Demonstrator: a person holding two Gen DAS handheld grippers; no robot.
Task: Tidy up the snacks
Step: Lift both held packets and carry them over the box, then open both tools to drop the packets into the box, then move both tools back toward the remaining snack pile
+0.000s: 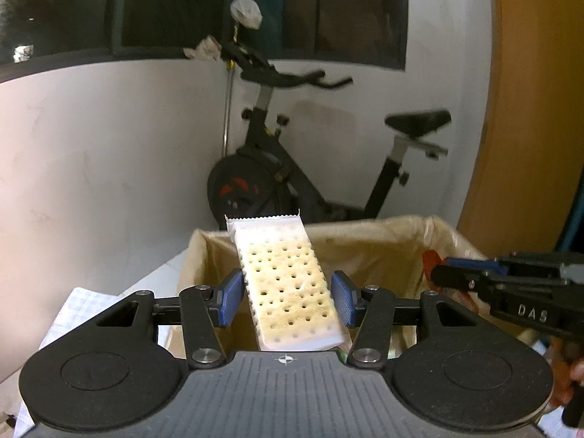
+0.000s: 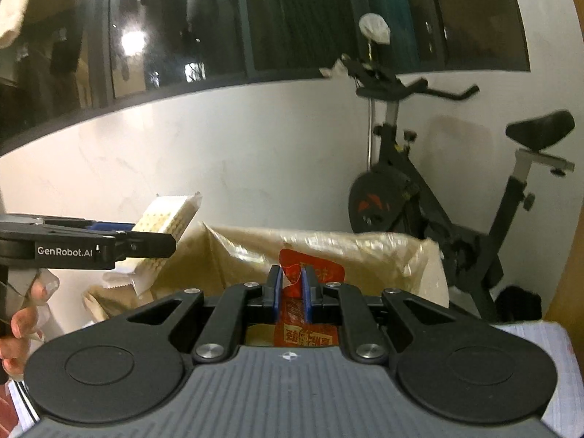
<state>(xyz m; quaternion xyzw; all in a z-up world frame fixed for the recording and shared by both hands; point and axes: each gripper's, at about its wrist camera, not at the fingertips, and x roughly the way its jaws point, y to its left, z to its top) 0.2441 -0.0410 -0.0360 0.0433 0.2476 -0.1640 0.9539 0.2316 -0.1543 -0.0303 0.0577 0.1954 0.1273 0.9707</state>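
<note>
Both grippers are loaded and hang above the lined bin (image 1: 383,241), a container with a crinkled translucent liner. Left gripper (image 1: 288,297): jaws part-way apart, clamped on the long sides of a clear-wrapped cracker pack (image 1: 288,281), whose far sealed end sticks out over the bin's near-left corner. Right gripper (image 2: 292,288): jaws nearly together, pinching a red snack packet (image 2: 310,273) by a fold, its lower part hanging below the fingers over the bin mouth. Judged step: carry both snacks over the bin and drop them in. To do it well, get each pack fully inside the rim before releasing. The cracker pack is long and stiff and could catch the liner edge. Keep the grippers apart; they are near each other.
</note>
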